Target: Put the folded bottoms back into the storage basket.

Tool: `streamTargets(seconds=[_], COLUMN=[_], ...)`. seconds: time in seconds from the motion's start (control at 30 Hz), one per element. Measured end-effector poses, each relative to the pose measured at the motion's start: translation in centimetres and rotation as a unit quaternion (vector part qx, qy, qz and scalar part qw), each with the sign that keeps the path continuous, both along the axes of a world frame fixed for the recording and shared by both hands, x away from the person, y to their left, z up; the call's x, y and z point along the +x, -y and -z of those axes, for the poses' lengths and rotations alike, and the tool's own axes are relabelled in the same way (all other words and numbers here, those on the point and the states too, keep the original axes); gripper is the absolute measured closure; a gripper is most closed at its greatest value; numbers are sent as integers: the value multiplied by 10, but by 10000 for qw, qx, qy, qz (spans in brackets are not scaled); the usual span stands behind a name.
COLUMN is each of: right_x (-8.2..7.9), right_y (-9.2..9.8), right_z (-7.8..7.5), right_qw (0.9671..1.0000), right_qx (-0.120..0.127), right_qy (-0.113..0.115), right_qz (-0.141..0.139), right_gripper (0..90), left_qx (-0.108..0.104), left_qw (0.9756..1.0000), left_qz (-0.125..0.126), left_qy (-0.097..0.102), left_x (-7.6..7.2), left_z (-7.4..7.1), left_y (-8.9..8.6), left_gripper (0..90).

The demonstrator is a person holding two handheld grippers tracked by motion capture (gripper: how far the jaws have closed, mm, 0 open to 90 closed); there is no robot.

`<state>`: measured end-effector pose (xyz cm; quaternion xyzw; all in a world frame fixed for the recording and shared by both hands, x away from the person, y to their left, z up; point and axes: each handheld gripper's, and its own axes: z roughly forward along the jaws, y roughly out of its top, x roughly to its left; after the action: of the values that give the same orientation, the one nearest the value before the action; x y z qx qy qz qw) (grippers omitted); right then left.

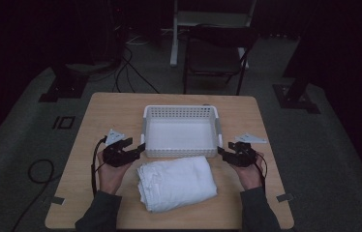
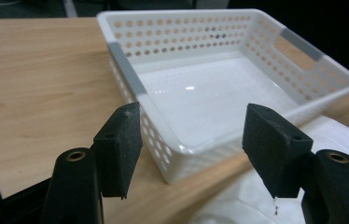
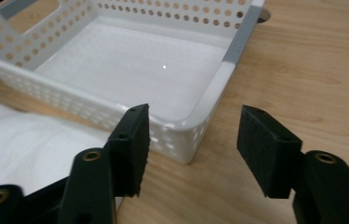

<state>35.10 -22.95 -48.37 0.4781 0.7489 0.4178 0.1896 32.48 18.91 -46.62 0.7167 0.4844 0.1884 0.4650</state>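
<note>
Left gripper (image 1: 139, 147) and right gripper (image 1: 220, 150) flank the basket (image 1: 181, 111), jaws apart, empty; cloth (image 1: 176, 182) lies just before it.

High view: fixed cam above the person's side, looks fwd and down, far enough to take in the whole bench (image 1: 121, 104), floor round it and a chair (image 1: 215, 55) behind.

Left gripper view: cam rides the left hand-held gripper (image 2: 193, 140), low over the bench, v. close, faces along its jaws at the near left corner of the basket (image 2: 172, 161).

Right gripper view: same setup on the right hand-held gripper (image 3: 193, 144), close, aimed at the basket's near right corner.

Shared: all three see the basket and the cloth (image 1: 176, 182) beside it; the two gripper views overlap on the basket's inside from opposite sides.
</note>
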Motion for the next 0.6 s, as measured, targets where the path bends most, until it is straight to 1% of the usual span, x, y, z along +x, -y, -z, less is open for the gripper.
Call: streamTargets(seconds=[0.07,0.13,0.17,0.23,0.27,0.37,0.43,0.5,0.57,0.6], right_x=[-4,-9,-11,-14,-15,-19,-21,-24,-29,-31], right_y=[-1,-2,-3,-4,-4,-6,-8,-11,-15,-17], right_z=[0,0,0,1,1,3,5,8,12,13], right_qw=[10000,9999,9999,9999,9999,9998,9997,9995,9992,9990], right_qx=[-22,-64,-80,-93,-98,-97,-108,-132,-152,-182], right_qy=[4,29,41,61,69,55,41,11,-34,-42], right_qz=[-57,-102,-107,-113,-119,-178,-222,-274,-355,-405], right_gripper=[410,393,381,363,357,352,352,353,355,355], left_qx=[1,-62,-53,-33,14,71,190,249,381,405], left_qw=[10000,10000,10000,9998,9996,9995,9992,9988,9983,9981], left_qz=[10,43,61,110,114,192,265,350,390,398], left_qy=[-3,-45,-58,-180,-266,-246,-227,-235,-230,-247], left_x=[-7,-13,-17,-24,-29,-42,-52,-58,-63,-65], left_z=[1,3,4,5,6,8,11,14,18,20], left_y=[0,1,1,4,6,11,17,21,26,27], left_gripper=[368,368,363,361,361,361,361,361,361,361])
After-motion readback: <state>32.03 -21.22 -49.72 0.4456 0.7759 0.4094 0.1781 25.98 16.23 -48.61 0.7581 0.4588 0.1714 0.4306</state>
